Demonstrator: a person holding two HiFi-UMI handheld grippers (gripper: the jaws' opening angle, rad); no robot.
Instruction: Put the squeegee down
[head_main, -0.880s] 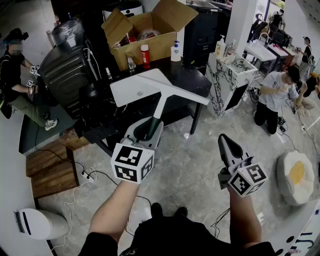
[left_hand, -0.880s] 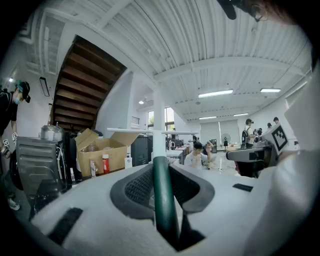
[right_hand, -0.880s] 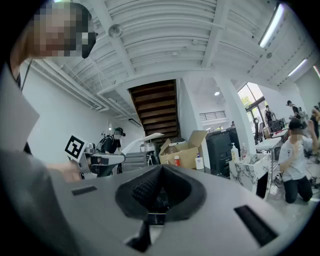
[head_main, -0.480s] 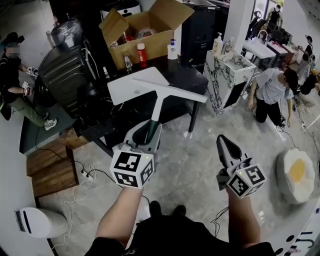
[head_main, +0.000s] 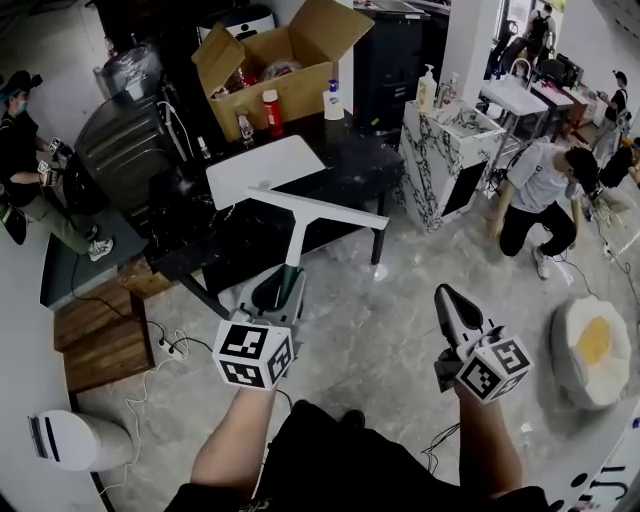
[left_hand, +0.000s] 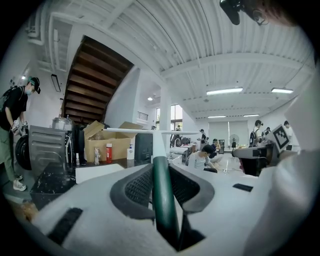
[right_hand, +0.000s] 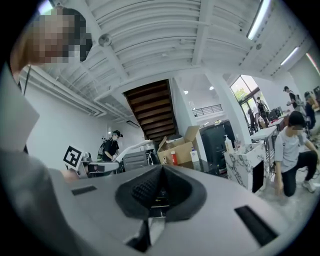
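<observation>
The squeegee (head_main: 300, 215) is white and T-shaped with a dark green handle (left_hand: 162, 200). My left gripper (head_main: 272, 292) is shut on that handle and holds it nearly level. Its blade (left_hand: 150, 131) points away from me, above the near edge of the black table (head_main: 345, 165). A white board (head_main: 262, 165) lies on that table just beyond the blade. My right gripper (head_main: 450, 300) hangs over the floor to the right, shut, and the right gripper view (right_hand: 161, 172) shows nothing between its jaws.
An open cardboard box (head_main: 285, 70) and bottles stand at the table's back. A marble-patterned cabinet (head_main: 440, 140) is to the right, with a person kneeling (head_main: 545, 195) beyond it. At left are wooden steps (head_main: 95, 340), floor cables, a white bin (head_main: 75, 445) and a crouching person (head_main: 25, 160).
My left gripper and the squeegee have drawn back toward me, and the blade now sits nearer the table's front edge. The right gripper has hardly moved.
</observation>
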